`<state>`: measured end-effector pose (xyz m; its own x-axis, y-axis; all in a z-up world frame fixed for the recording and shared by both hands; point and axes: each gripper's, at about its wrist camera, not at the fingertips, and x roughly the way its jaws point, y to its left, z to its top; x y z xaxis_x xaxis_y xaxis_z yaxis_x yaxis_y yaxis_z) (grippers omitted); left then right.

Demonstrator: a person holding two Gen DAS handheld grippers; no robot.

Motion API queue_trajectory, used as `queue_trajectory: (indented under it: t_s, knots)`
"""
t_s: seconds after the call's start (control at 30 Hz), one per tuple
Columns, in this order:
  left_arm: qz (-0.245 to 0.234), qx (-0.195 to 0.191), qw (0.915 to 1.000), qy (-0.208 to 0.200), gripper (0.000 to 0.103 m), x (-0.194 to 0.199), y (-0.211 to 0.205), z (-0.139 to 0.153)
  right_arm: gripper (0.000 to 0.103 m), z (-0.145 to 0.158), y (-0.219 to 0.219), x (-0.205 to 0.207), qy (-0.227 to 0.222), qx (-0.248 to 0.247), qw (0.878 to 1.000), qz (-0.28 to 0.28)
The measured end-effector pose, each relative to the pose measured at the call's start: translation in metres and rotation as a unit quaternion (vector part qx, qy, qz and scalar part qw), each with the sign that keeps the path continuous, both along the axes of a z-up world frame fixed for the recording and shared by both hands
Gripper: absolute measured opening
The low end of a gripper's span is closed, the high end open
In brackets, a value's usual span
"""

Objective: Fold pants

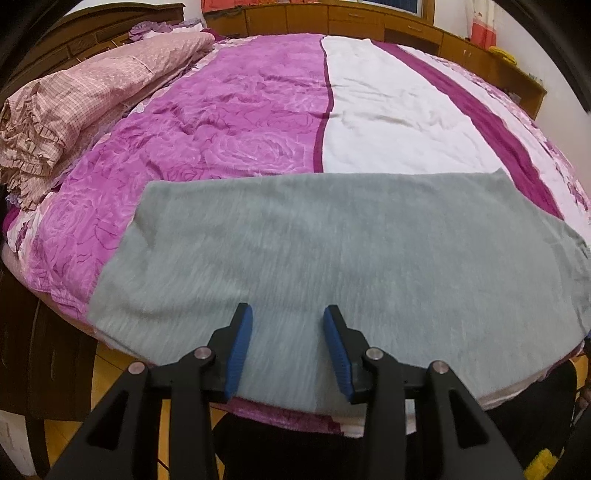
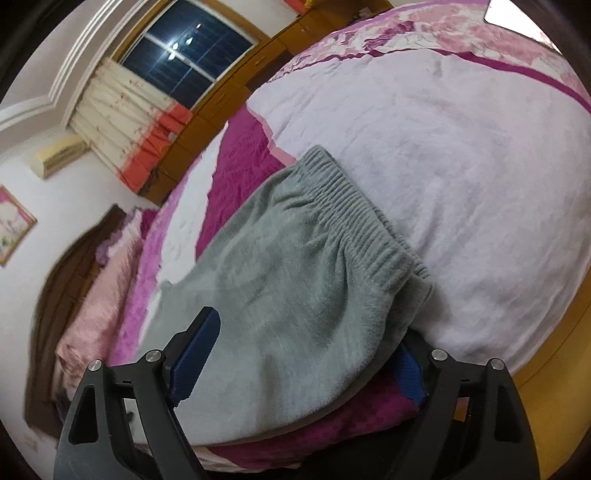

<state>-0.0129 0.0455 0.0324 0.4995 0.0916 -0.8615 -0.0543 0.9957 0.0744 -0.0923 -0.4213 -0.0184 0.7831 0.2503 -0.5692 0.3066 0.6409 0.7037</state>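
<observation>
Your grey pants [image 1: 332, 251] lie flat along the near edge of the bed [image 1: 236, 110], spread across the pink and white bedspread, with a strip of their lower edge hanging just over the side. In the right wrist view the same pants [image 2: 295, 280] show their gathered elastic waistband [image 2: 354, 206], which rests on the white part of the cover (a second layer of waistband peeks out beneath the top one).

Your left gripper [image 1: 288, 343] hovers over the near edge of the cloth with its blue pads [image 1: 240, 347] moderately apart; nothing is pinched between them, and the fabric under them lies undisturbed.

Your right gripper [image 2: 299, 362] stands wide, its jaws spanning the hip end of the pants. The grey cloth bulges between the two pads, yet they do not press on it; the right-hand pad [image 2: 408, 373] is half hidden behind the fabric.

Farther out, a folded pink quilt [image 1: 85, 99] sits at the head of the bed, wooden cabinets [image 1: 332, 18] run along the far wall, and a dark window [image 2: 184, 51] with a pale curtain [image 2: 114, 110] shows in the right view.
</observation>
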Motion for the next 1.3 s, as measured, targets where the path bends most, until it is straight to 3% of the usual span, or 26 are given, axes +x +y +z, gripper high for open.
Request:
queue_trajectory:
  t_s: [0.17, 0.33, 0.63, 0.7, 0.87, 1.03, 1.3]
  knots:
    - [0.0, 0.01, 0.9998, -0.019, 0.042, -0.01, 0.004, 0.01, 0.079, 0.004, -0.004, 0.004, 0.013, 0.014, 1.0, -0.005]
    - [0.003, -0.013, 0.9997, -0.02, 0.042, -0.018, 0.011, 0.015, 0.079, 0.007, 0.003, 0.009, 0.026, -0.02, 0.999, -0.002]
    - [-0.002, -0.022, 0.9994, -0.025, 0.042, -0.021, 0.013, 0.018, 0.079, 0.01, 0.018, 0.016, 0.051, -0.08, 0.995, 0.008]
    - [0.005, -0.021, 0.9995, -0.021, 0.042, -0.021, 0.016, 0.017, 0.074, 0.011, 0.016, 0.015, 0.053, -0.079, 0.995, 0.004]
    - [0.018, -0.027, 0.9993, -0.021, 0.042, -0.021, 0.026, 0.017, 0.037, 0.012, 0.009, 0.012, 0.079, -0.097, 0.992, -0.006]
    - [0.023, -0.027, 0.999, -0.026, 0.042, -0.024, 0.032, 0.02, 0.011, 0.02, 0.003, 0.006, 0.077, -0.098, 0.992, -0.02]
    - [0.034, -0.03, 0.9986, -0.028, 0.042, -0.025, 0.044, 0.023, 0.005, 0.072, 0.03, 0.008, 0.021, -0.158, 0.987, 0.013]
